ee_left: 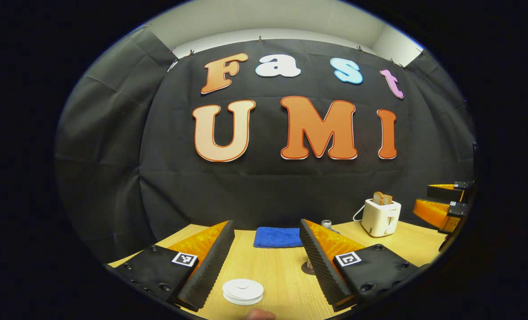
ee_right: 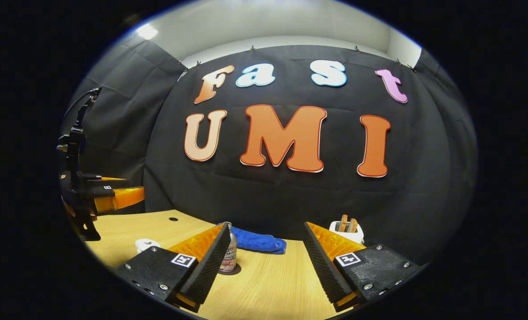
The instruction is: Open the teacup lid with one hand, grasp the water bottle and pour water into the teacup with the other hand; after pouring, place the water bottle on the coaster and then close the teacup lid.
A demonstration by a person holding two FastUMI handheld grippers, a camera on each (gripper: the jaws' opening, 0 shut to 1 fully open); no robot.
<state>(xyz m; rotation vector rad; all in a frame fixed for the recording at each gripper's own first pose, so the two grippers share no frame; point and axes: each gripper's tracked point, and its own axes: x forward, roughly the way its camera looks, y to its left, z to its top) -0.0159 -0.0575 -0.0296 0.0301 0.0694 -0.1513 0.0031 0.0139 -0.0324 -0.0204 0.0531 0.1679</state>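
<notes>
A white round teacup with its lid on sits on the wooden table, low between the fingers of my left gripper, which is open and holds nothing. The water bottle stands mostly hidden behind that gripper's right finger. In the right gripper view the bottle stands upright just past the left finger of my right gripper, which is open and empty. The teacup lies further left there. Each gripper appears at the edge of the other's view: right gripper, left gripper.
A folded blue cloth lies at the back of the table by the wall. A white toaster with bread slices stands at the back right. A small hole marks the tabletop at far left.
</notes>
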